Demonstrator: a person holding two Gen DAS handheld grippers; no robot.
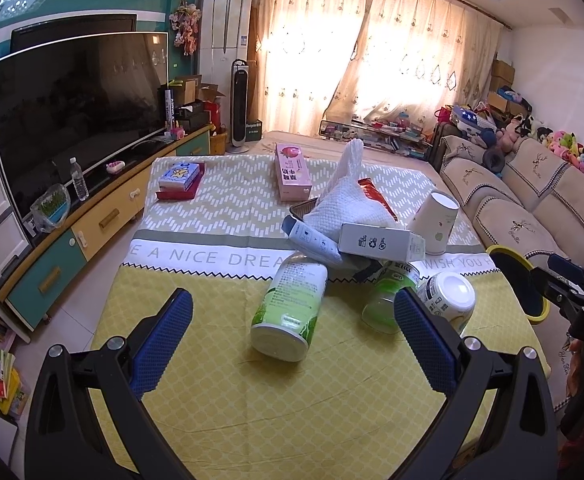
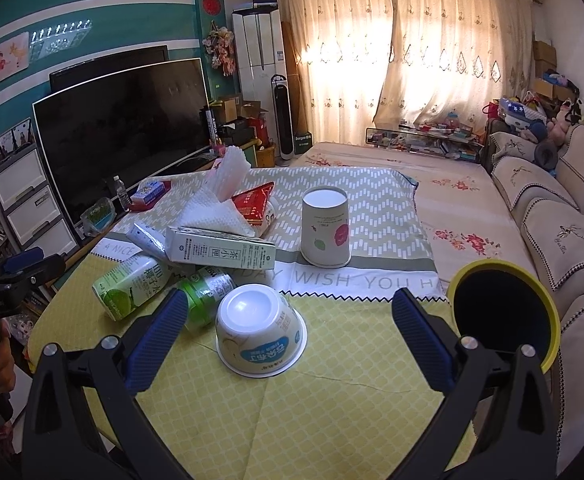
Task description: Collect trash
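Observation:
A pile of trash lies on the yellow tablecloth (image 1: 331, 392). A green-and-white can (image 1: 288, 308) lies on its side; it also shows in the right wrist view (image 2: 132, 284). A green bottle (image 1: 387, 296) lies beside it. An upturned pudding cup (image 2: 260, 330) stands near my right gripper. A white carton (image 2: 220, 250), a crumpled paper towel (image 2: 216, 210), a red wrapper (image 2: 254, 202) and an upturned paper cup (image 2: 325, 232) lie behind. My left gripper (image 1: 292, 336) is open just before the can. My right gripper (image 2: 288, 336) is open around the pudding cup's near side.
A yellow-rimmed black bin (image 2: 503, 316) stands at the table's right edge. A pink box (image 1: 292, 172) and a small boxed item (image 1: 182, 178) lie at the table's far end. A TV (image 1: 76, 112) on a cabinet is left; a sofa (image 1: 531, 208) is right.

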